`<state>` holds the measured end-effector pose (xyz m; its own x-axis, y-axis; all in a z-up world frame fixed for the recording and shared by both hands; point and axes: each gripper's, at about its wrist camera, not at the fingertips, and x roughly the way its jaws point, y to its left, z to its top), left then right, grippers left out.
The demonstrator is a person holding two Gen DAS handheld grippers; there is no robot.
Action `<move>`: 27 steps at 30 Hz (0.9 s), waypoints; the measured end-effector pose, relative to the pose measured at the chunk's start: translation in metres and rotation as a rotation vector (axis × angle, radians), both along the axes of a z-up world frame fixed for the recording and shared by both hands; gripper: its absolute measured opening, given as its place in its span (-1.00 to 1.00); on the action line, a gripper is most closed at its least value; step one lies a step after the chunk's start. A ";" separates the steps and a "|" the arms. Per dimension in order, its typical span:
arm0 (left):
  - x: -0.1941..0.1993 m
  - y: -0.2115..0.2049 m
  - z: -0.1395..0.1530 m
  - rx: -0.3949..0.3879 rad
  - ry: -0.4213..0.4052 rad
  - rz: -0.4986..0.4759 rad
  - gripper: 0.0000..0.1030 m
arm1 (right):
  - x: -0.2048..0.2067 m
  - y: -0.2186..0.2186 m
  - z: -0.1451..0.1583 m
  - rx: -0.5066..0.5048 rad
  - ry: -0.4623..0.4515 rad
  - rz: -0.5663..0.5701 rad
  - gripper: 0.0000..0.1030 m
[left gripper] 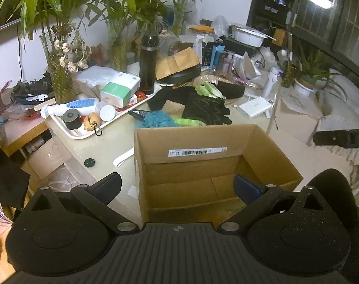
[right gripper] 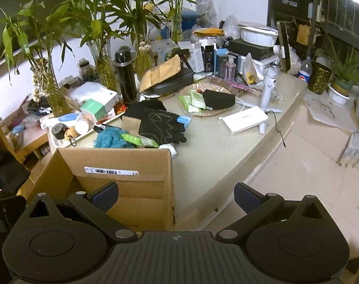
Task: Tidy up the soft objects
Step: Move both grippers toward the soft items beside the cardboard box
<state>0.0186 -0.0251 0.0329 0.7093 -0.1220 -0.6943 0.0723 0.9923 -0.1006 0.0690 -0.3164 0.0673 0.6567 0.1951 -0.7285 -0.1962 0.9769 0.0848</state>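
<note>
An open cardboard box (left gripper: 196, 142) (right gripper: 122, 158) with a barcode label stands on the beige table, nothing visible inside. Behind it lie soft things: a blue mesh sponge (left gripper: 155, 119) (right gripper: 110, 138), black gloves (left gripper: 207, 110) (right gripper: 160, 124), a green packet (left gripper: 191, 121) (right gripper: 139, 140) and a black cloth (left gripper: 170, 94) (right gripper: 144, 106). My left gripper (left gripper: 177, 187) hangs open over the box's near side, nothing between its fingers. My right gripper (right gripper: 175, 195) is open and empty above the box's right wall and the table edge.
A white tray (left gripper: 82, 132) (right gripper: 58, 142) of bottles and jars sits left. Bamboo vases (left gripper: 61, 80) (right gripper: 54, 94) and a black flask (left gripper: 148, 64) (right gripper: 126, 78) stand behind. A plate (right gripper: 203, 112) with green packets, a white power bank (right gripper: 244, 119) and a white stand (right gripper: 268, 90) lie right.
</note>
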 end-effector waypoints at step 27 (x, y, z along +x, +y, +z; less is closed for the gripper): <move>0.042 0.008 -0.014 0.006 -0.052 -0.043 1.00 | 0.045 0.009 -0.042 0.166 0.077 0.130 1.00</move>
